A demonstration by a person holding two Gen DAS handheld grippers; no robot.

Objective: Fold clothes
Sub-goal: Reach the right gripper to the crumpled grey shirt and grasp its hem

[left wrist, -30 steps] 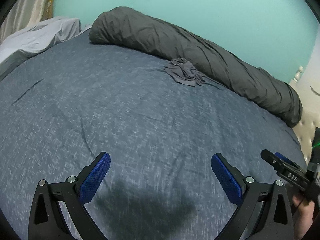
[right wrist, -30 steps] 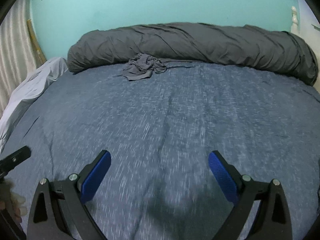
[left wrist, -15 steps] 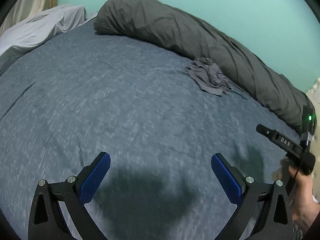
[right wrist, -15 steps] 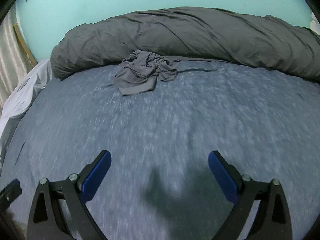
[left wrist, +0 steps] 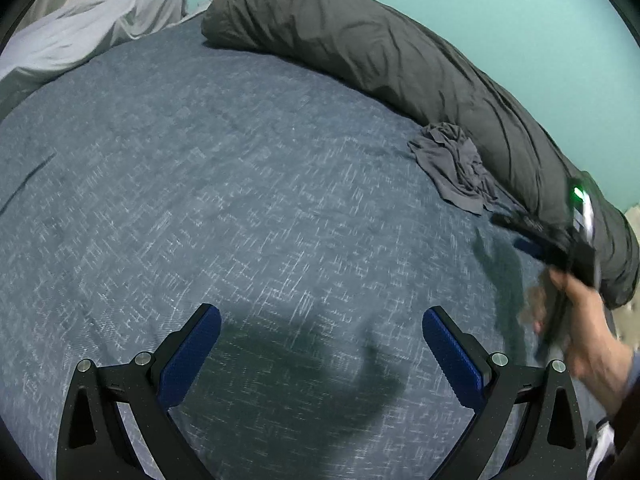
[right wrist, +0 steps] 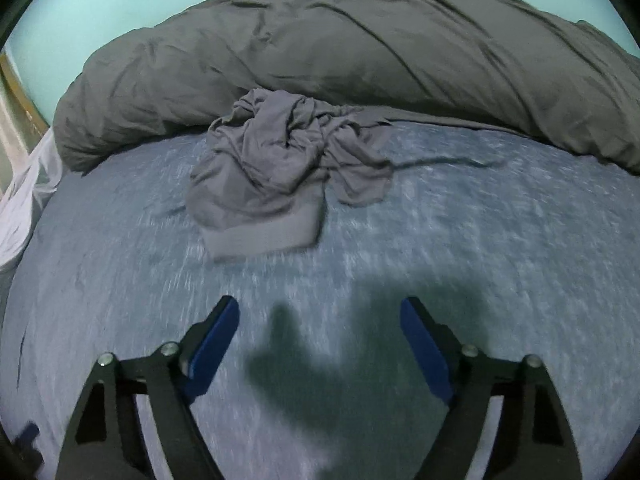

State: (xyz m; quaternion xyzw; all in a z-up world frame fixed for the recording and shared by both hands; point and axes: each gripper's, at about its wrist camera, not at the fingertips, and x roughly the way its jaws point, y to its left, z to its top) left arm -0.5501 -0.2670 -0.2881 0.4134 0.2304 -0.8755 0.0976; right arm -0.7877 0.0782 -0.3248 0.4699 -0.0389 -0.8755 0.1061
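Note:
A crumpled grey garment [right wrist: 276,168] lies on the blue bed sheet [right wrist: 480,240] against a rolled dark grey duvet [right wrist: 360,52]. My right gripper [right wrist: 320,320] is open and empty, a short way in front of the garment and above the sheet. In the left wrist view the garment [left wrist: 456,164] lies far right. My left gripper [left wrist: 320,328] is open and empty over the middle of the sheet [left wrist: 200,200]. The right gripper [left wrist: 536,236] shows there, blurred, in a hand beside the garment.
The duvet [left wrist: 400,60] runs along the far edge of the bed under a turquoise wall [left wrist: 520,20]. A pale grey sheet [left wrist: 80,36] is bunched at the far left corner. A wooden frame [right wrist: 16,92] stands at the left.
My right gripper has moved forward towards the crumpled garment, which now looks much larger. My left gripper has swung a little, so the garment sits further right in its view.

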